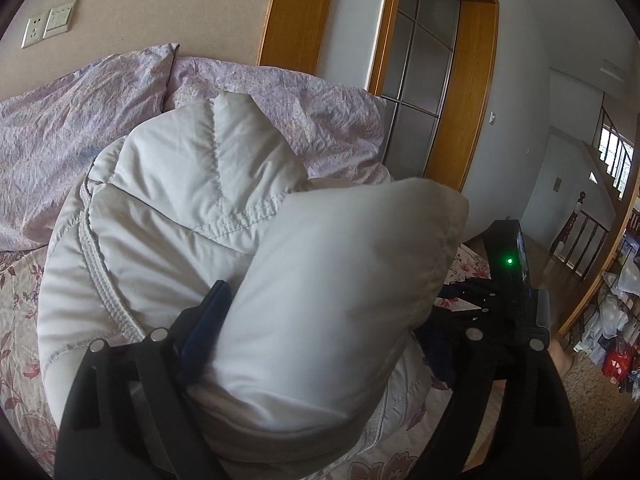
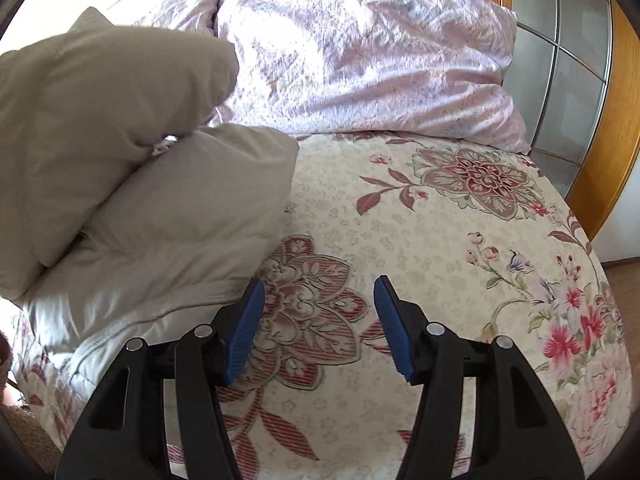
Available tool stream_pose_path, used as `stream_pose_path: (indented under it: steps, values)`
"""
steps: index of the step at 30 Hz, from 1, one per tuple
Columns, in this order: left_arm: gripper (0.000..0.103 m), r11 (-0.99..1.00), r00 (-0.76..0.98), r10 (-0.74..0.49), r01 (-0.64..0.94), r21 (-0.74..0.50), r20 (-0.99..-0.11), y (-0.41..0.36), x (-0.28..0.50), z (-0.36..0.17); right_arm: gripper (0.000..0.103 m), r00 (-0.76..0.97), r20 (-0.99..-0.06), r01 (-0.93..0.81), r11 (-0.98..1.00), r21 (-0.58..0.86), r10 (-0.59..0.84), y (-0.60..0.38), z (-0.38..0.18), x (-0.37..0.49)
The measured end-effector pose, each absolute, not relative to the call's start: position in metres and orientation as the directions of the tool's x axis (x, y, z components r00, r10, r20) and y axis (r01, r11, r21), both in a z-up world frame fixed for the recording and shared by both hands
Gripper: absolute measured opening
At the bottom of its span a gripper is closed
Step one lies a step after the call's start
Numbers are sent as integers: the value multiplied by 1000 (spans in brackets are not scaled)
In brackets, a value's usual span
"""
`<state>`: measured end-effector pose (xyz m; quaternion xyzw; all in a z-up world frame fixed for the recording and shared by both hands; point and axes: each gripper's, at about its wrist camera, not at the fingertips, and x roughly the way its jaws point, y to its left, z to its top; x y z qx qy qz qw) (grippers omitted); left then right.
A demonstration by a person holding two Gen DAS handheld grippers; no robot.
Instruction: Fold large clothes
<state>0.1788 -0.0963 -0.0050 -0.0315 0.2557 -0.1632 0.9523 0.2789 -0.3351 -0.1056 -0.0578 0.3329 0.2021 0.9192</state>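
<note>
Floral bedspread (image 2: 420, 240) covers the bed in front of me, with a crumpled lilac duvet (image 2: 360, 60) heaped at the far end against a beige wall (image 1: 160, 8). Beyond the bed stands a wood-framed door (image 1: 460, 80) with frosted panes.

On the bed lies the pale padded jacket (image 1: 168, 208), puffy and quilted, with a ribbed zip edge running down its near side. In my right view the jacket sits at the left of the bedspread, 1 bulky fold resting on another.

My left jaws (image 1: 328, 340) stand wide apart with a thick white fold of the jacket bulging between them. My left blue pad (image 1: 208, 328) lies against that fold; the other pad is hidden behind the cloth, so I cannot tell whether it touches. No earlier view is at hand, but the fold looks loose rather than pinched.

My right jaws (image 2: 319, 326) are released and hold nothing, only bedspread showing between the 2 blue pads (image 2: 246, 328). They hang just beside the jacket's near edge, to its right, not touching it.
</note>
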Motion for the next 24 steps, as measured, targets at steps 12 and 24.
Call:
stream_pose_path:
  steps: [12, 24]
  values:
    - [91, 929, 783, -348, 361, -78, -516, -131, 178, -21, 59, 703, -659, -373, 928, -24, 265, -337, -111, 287]
    - [92, 904, 722, -356, 427, -23, -594, -184, 196, -52, 59, 691, -688, -308, 951, -3, 222, -357, -124, 302]
